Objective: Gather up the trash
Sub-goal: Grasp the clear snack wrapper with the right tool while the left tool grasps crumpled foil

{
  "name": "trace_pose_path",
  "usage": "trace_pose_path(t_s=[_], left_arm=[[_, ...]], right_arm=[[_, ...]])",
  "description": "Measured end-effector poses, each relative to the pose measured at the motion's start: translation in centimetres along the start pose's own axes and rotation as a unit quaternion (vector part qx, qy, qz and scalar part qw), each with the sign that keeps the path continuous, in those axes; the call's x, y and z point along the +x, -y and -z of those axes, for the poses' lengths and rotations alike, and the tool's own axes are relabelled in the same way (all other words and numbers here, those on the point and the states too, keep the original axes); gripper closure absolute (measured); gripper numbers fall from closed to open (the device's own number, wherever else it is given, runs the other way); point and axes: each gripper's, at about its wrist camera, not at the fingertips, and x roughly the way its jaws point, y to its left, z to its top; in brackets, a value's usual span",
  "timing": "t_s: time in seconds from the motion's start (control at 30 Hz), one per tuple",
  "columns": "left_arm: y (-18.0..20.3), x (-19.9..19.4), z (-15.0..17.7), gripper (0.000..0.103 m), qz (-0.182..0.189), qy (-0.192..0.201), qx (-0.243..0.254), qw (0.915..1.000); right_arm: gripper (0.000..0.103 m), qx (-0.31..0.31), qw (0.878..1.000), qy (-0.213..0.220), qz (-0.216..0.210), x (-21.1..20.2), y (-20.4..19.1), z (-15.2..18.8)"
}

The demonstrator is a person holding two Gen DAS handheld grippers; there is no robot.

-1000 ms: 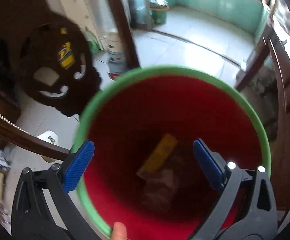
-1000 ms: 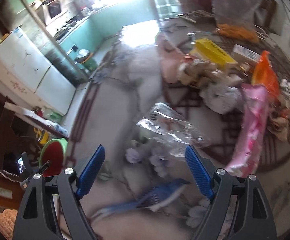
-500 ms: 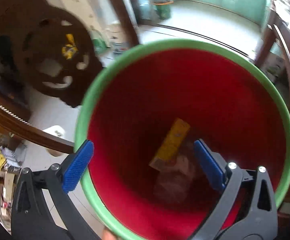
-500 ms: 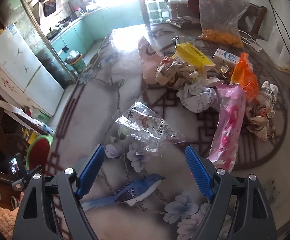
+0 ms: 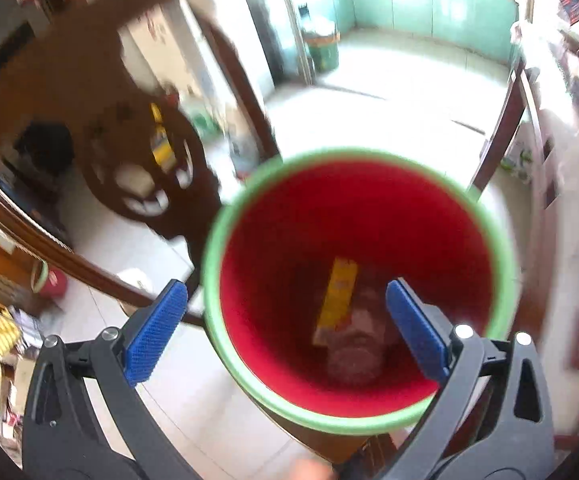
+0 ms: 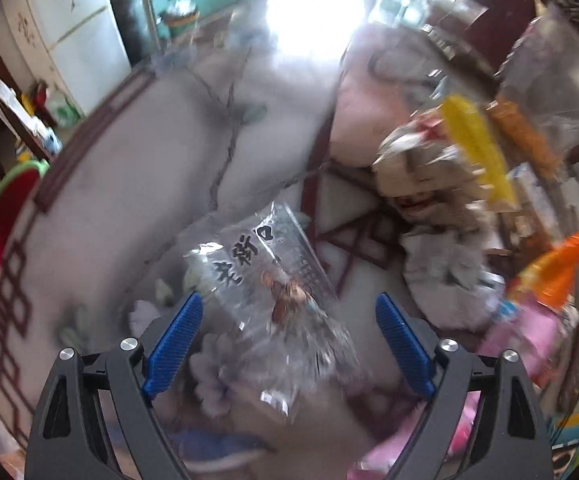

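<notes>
A red bin with a green rim [image 5: 501, 240] fills the left wrist view, with a yellow wrapper [image 5: 339, 296] and crumpled brown trash inside. My left gripper [image 5: 285, 334] is open over the bin's mouth and holds nothing. In the right wrist view my right gripper [image 6: 287, 342] is open just above a clear plastic wrapper with black characters [image 6: 265, 268] lying on the marble table [image 6: 129, 200]. The bin also shows at the far left in the right wrist view [image 6: 5, 208], below the table edge.
A heap of trash lies at the table's right: a yellow wrapper [image 6: 473, 140], crumpled paper [image 6: 445, 268], an orange packet [image 6: 553, 272] and a pink wrapper [image 6: 521, 340]. A dark carved wooden chair [image 5: 137, 160] stands left of the bin on the tiled floor.
My right gripper has dropped closer to the clear wrapper, which now lies between its fingers. The bin has shifted back and lower in the left wrist view. Both views are blurred by motion.
</notes>
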Motion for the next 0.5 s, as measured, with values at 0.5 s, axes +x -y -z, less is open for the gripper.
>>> trace_pose_path(t_s=[0.5], left_arm=[[26.7,-15.9,-6.3,0.005,0.299,0.043,0.082,0.9498]], right_arm=[[0.076,0.143,0.973,0.168,-0.067,-13.7,15.6,8.0]])
